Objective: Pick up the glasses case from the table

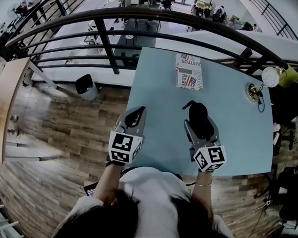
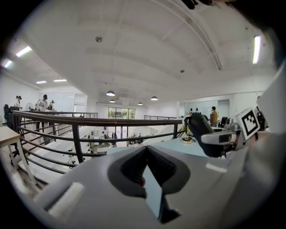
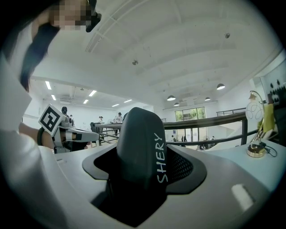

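Glasses case [image 3: 140,152]: dark, with SHERY lettered down its side. It stands upright between your right tongs at the lower centre of the right gripper view. In the head view it is the black shape just right of centre.
Right tongs [image 1: 201,124]: clamped on the case, one jaw against each flank. A good part of the case sticks out past the jaws.
Left tongs [image 2: 146,148]: jaws together at the tips with nothing between them. Only a sliver of blue surface shows through the gap behind. In the head view they sit left of centre, beside the right tongs but apart from them.
Tabletop [image 1: 236,134]: pale blue. The left gripper view shows the case at the right of frame, held up over this surface, so it looks clear of it.
Farther out: a folded newspaper [image 1: 188,71] lies at upper centre. A small round brass-coloured piece [image 1: 252,92] with a cord sits at upper right. A dark railing [image 1: 143,16] runs across the top.
Progress: you have the grasp, and by my reading the lift is done too. What's left for you is little more than holding the case steady.
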The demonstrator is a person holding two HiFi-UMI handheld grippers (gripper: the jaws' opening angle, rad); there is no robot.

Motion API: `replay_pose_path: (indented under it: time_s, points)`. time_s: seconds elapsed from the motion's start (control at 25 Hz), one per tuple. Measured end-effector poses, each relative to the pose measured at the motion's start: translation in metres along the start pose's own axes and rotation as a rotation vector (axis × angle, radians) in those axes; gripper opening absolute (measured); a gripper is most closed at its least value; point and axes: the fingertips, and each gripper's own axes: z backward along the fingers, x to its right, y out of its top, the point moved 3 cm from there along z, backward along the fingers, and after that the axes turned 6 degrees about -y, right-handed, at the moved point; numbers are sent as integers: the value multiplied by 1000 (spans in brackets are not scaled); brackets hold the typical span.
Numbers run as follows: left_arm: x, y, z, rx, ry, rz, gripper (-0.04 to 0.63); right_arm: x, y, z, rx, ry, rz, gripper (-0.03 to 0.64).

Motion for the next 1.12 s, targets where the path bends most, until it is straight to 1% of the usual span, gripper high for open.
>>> replay_pose_path:
  time_s: [0.92,1.12]
  points:
    - [-7,1,3,8,14,6,57,-1,-5,-3,-12,-22,-7,322]
    - [-8,0,2,9,3,15,57,-1,-7,-4,-18,-22,-12,322]
